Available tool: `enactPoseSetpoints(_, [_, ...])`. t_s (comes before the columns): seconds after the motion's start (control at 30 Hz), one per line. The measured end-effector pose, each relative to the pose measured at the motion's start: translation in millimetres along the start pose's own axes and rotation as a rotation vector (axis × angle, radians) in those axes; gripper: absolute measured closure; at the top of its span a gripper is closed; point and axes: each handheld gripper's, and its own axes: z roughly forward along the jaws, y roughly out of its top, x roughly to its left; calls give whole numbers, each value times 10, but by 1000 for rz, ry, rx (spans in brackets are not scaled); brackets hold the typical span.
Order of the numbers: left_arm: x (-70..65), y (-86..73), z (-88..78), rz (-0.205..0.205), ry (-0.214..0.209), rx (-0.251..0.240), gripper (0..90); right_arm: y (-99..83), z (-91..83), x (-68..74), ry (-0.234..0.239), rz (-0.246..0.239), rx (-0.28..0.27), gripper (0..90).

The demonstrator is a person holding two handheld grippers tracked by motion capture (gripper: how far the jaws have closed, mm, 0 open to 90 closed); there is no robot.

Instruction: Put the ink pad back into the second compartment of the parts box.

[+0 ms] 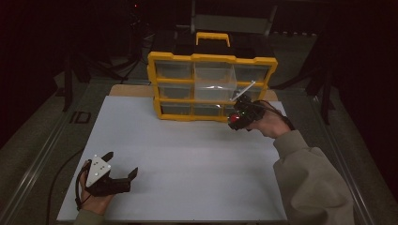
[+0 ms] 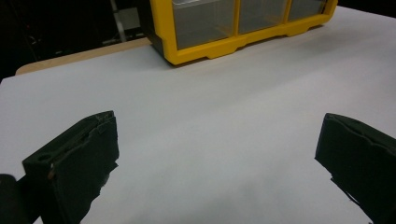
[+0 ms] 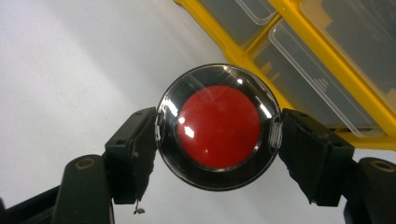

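The worktop (image 1: 187, 154) is viewed from above, facing forward; each tongs view sits low and close (seemingly), sharing the yellow organizer (image 1: 211, 86).

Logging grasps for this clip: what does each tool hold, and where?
Right tool clamps a round red-centred case by opposite rim edges. Left tool is open, holding nothing.

A dim lab or workshop: white worktable (image 1: 187, 154), yellow drawer organizer (image 1: 211, 86), dark stands behind
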Motion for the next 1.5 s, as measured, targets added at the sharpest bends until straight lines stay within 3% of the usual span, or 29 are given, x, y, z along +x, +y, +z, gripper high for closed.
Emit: enactPoseSetpoints(1.5, [4, 0, -3, -4, -2, -3, 1, 140, -325, -129, -13, 16, -28, 298])
